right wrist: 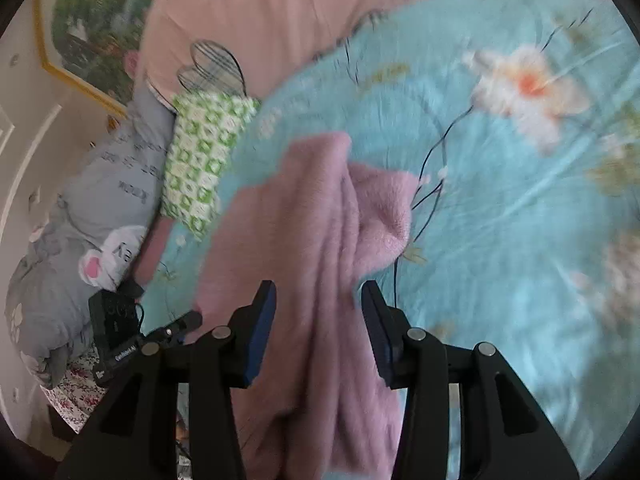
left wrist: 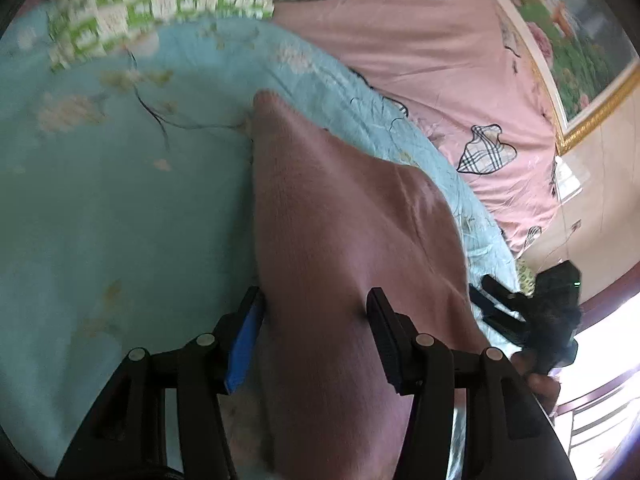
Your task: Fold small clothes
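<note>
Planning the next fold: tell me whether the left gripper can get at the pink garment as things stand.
Probably yes. The left gripper is open with the pink garment already lying between its fingers on the blue floral bedspread; nothing visible blocks it.

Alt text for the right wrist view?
A pink fleece garment lies bunched on a blue floral bedspread, running between the open fingers of the right hand-held gripper. A green checkered pillow sits behind it.

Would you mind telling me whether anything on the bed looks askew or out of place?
Only the pink garment itself: it lies rumpled on the blue quilt, bunched into lengthwise folds with one fuzzy corner turned over. Nothing looks spilled or damaged.
</note>
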Demonstrator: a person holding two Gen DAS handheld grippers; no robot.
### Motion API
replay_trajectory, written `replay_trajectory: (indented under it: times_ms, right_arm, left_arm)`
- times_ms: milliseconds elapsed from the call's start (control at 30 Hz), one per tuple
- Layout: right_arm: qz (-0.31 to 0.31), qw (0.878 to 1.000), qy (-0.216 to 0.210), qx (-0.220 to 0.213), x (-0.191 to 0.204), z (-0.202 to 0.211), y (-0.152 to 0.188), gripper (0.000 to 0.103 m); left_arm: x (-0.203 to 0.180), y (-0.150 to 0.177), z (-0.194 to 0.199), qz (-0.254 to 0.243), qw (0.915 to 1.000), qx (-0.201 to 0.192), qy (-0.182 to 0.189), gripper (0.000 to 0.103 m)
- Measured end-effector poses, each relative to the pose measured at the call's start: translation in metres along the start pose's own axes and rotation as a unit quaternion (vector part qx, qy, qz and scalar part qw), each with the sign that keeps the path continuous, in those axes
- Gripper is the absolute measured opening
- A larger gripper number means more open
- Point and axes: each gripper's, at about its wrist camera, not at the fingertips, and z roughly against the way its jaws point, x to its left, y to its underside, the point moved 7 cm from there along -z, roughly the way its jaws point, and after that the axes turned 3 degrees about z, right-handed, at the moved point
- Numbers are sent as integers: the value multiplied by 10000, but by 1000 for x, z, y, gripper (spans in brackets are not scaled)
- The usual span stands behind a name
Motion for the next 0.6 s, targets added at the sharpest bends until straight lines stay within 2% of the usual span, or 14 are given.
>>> replay_trajectory:
  times_ms: [67, 200, 300, 400, 500, 600]
  right_arm:
    - [95, 9997, 57, -220, 11, 22, 8, 46]
    - [365, 9988, 216, -248, 28, 39, 37, 46]
    - [596, 9979, 194, -169, 42, 35, 55, 46]
    - [925, 9952, 312, -101, 54, 24, 65, 46]
    - [1040, 9927, 617, 33, 48, 9, 69, 45]
    - [910, 9925, 751, 336, 32, -6, 74, 11]
  left_arm:
    - [-1, 10, 17, -119, 9999, -80, -83, 54]
    - [-6, 41, 37, -399, 9983, -67, -413, 54]
    - [-14, 56, 37, -702, 9942, -84, -814, 54]
    - [-16, 65, 34, -946, 9898, -66, -1061, 55]
    - [-14, 70, 19, -921, 9891, 94, -1142, 56]
    - [-6, 76, 7, -576, 9928, 336, -999, 55]
